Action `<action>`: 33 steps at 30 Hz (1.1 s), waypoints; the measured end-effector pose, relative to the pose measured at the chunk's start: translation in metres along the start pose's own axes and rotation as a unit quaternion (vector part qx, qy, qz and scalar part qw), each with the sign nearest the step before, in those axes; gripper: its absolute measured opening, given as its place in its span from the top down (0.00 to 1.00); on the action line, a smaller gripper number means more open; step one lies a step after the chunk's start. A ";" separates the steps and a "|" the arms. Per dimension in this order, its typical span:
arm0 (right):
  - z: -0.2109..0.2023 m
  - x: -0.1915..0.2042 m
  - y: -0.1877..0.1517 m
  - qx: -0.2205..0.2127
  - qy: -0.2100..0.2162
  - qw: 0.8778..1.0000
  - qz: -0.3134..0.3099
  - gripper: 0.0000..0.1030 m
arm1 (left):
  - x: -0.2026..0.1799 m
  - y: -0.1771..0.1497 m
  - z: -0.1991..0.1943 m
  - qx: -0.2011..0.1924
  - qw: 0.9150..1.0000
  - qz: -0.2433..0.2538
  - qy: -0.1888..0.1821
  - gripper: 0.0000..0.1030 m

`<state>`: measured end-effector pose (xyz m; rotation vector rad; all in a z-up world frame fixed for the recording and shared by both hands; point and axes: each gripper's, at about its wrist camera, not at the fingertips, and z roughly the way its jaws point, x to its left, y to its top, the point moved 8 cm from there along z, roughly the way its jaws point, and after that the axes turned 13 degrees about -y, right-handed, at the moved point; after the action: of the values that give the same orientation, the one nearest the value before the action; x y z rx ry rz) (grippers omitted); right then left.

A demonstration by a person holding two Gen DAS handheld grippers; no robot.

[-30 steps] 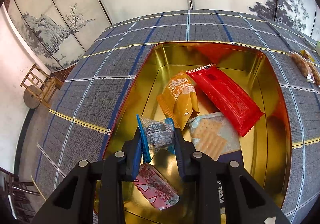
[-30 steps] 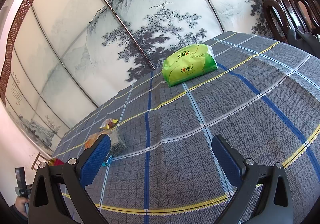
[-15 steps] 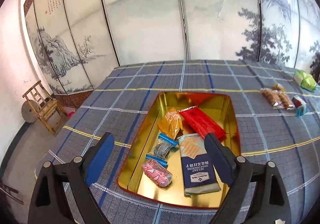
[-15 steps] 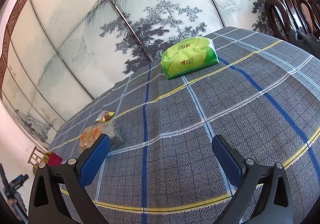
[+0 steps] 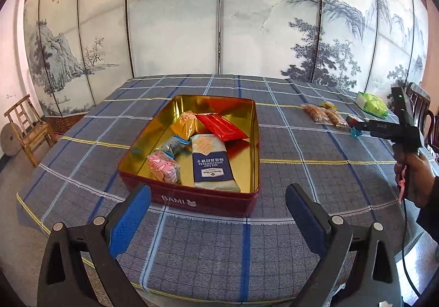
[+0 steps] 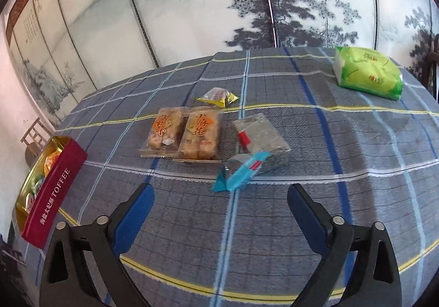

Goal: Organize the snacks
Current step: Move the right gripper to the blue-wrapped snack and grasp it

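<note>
In the right wrist view, the red toffee tin [image 6: 52,192], left of the claw, is cut off by the picture's edge, its snacks mostly hidden behind its wall. The clear blue-ended packet [image 6: 244,168] ahead is motion-blurred, its print unreadable. In the left wrist view, the person's right hand [image 5: 414,178] is cropped at the frame edge.

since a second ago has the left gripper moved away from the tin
Yes. The left gripper, jaws just opened and empty, has backed out of the tin toward the table's near edge; the whole tin now lies beyond its fingertips.

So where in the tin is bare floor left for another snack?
In the tin, gold floor shows along the left wall beside the pink pack and right of the cracker pack. The middle is crowded around the red pack.
</note>
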<state>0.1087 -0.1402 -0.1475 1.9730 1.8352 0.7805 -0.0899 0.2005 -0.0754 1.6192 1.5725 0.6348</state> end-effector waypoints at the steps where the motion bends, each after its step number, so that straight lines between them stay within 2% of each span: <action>1: 0.006 0.002 0.002 0.007 -0.002 1.000 0.005 0.28 | -0.001 -0.004 0.000 0.003 1.000 -0.007 -0.008 0.06; 2: 0.011 0.004 0.003 0.014 -0.003 1.000 0.010 0.39 | -0.002 -0.007 0.001 0.009 1.000 -0.012 -0.017 0.06; 5: 0.022 0.004 0.005 0.024 -0.018 0.999 0.014 0.64 | -0.002 -0.015 -0.002 0.013 1.000 -0.013 -0.023 0.06; 10: 0.019 0.004 0.006 0.007 -0.031 1.000 0.001 0.79 | 0.006 -0.021 -0.010 0.011 0.999 -0.025 -0.025 0.06; 17: -0.003 -0.004 0.000 -0.012 -0.041 0.999 -0.013 0.82 | 0.003 -0.021 -0.012 0.006 0.999 -0.036 -0.030 0.06; 21: -0.020 -0.016 0.002 -0.029 -0.050 0.998 -0.014 0.84 | -0.009 -0.021 -0.010 0.011 0.999 -0.026 -0.036 0.06; 33: -0.069 -0.029 0.031 -0.093 -0.089 0.991 -0.042 0.85 | -0.034 -0.022 -0.008 0.016 0.999 -0.013 -0.046 0.06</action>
<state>0.0914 -0.1806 -0.0793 1.7760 1.6665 0.6986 -0.1131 0.1677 -0.0833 1.6264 1.5398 0.5164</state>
